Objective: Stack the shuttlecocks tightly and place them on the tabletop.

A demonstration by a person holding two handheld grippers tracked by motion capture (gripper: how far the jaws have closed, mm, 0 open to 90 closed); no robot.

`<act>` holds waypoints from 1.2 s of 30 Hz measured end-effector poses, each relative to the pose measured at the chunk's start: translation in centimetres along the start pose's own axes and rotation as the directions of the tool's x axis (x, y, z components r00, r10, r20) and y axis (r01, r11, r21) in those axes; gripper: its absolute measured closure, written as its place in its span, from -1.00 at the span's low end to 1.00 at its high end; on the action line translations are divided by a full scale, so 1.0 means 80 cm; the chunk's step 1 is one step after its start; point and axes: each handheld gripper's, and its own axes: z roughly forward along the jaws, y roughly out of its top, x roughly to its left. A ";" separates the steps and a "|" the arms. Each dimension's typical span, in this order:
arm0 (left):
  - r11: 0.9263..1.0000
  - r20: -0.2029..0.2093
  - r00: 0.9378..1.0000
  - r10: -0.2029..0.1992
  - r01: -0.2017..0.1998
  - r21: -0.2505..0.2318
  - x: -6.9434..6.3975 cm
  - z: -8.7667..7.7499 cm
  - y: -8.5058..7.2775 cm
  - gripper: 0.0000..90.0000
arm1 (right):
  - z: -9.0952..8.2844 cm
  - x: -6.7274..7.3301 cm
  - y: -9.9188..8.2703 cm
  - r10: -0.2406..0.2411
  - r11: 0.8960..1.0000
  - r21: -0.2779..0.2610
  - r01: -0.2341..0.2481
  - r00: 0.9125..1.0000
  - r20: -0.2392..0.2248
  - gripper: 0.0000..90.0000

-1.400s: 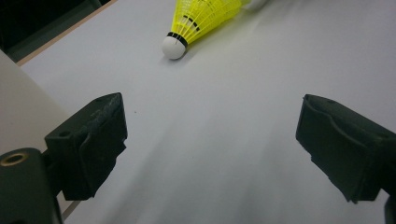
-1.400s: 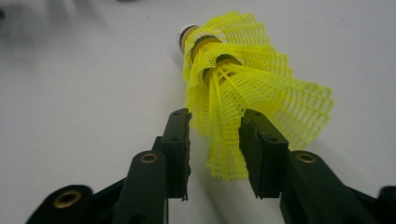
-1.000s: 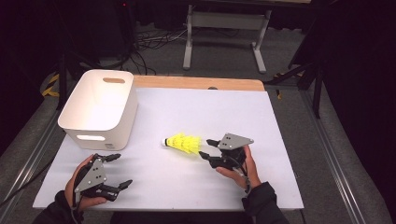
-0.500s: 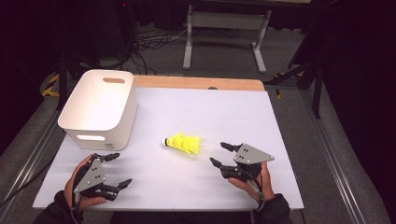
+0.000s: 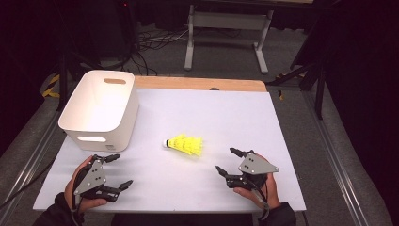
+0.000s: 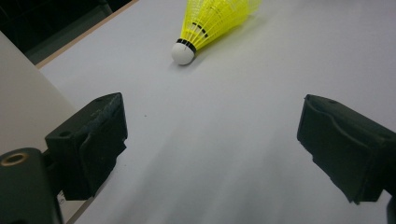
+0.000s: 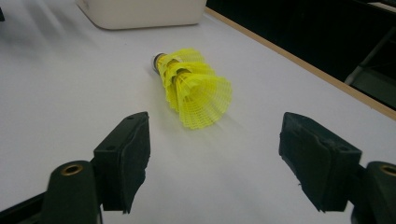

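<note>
Two grippers sit low over the white table (image 5: 235,113) in the high view, each held in a hand that comes in from the near edge. The left gripper (image 5: 116,172) is by the near left corner and its jaws are spread wide with nothing between them. The right gripper (image 5: 229,161) is nearer the near right corner, also spread wide and holding nothing. A yellow shuttlecock stack (image 5: 185,144) lies on its side near the middle of the table, apart from both grippers, white tip pointing left. A white bin (image 5: 99,110) stands by the far left corner; its inside floor is partly hidden by its own wall. In the left gripper view, the stack (image 6: 210,23) is cut off by the top edge, and the bin's wall (image 6: 28,98) shows as a pale slab at the left. In the right gripper view, the stack (image 7: 194,88) lies whole ahead of the open jaws, and the bin (image 7: 144,11) is cut off at the top.
</note>
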 end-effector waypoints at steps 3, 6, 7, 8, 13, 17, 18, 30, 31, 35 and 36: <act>1.000 -0.001 1.000 0.000 0.000 0.000 0.000 0.000 0.000 -0.80 | -0.002 0.001 -0.005 -0.002 1.000 0.004 0.002 1.000 0.015 -0.47; 1.000 0.000 1.000 0.001 -0.001 0.002 0.000 0.000 0.000 -0.80 | -0.004 0.001 -0.009 0.001 1.000 0.010 -0.002 0.999 0.036 -0.52; 1.000 0.000 1.000 0.000 0.000 0.001 0.000 0.000 0.000 -0.80 | -0.005 0.001 -0.011 0.001 1.000 0.008 -0.002 0.999 0.045 -0.53; 1.000 0.000 1.000 0.000 0.000 0.001 0.000 0.000 0.000 -0.80 | -0.007 0.001 -0.013 0.009 1.000 0.008 -0.010 0.998 0.066 -0.57; 1.000 0.000 1.000 0.000 0.000 0.002 0.001 -0.001 0.000 -0.80 | -0.010 0.001 -0.021 0.004 1.000 0.012 -0.005 0.996 0.092 -0.60; 1.000 -0.001 1.000 -0.005 0.005 0.000 0.001 -0.001 -0.001 -0.80 | -0.011 0.001 -0.030 0.004 1.000 0.026 -0.007 0.994 0.108 -0.62; 1.000 -0.002 1.000 -0.009 0.009 -0.002 0.001 -0.001 -0.001 -0.80 | -0.012 0.001 -0.033 0.004 1.000 0.027 -0.007 0.994 0.108 -0.62; 0.999 0.000 0.999 -0.032 0.032 -0.014 0.006 0.000 -0.003 -0.81 | -0.006 -0.004 -0.049 0.041 0.998 0.035 -0.045 0.994 0.104 -0.63; 0.999 0.001 0.999 -0.035 0.035 -0.017 0.007 0.000 -0.004 -0.81 | -0.006 -0.004 -0.049 0.041 0.998 0.035 -0.045 0.994 0.104 -0.63; 0.999 0.004 0.999 -0.040 0.040 -0.017 0.008 0.000 -0.005 -0.81 | 0.002 -0.002 -0.049 0.034 0.998 0.050 -0.040 0.994 0.102 -0.66; 0.999 0.005 0.999 -0.041 0.041 -0.018 0.008 0.000 -0.005 -0.81 | 0.004 -0.001 -0.048 0.037 0.998 0.054 -0.042 0.995 0.097 -0.66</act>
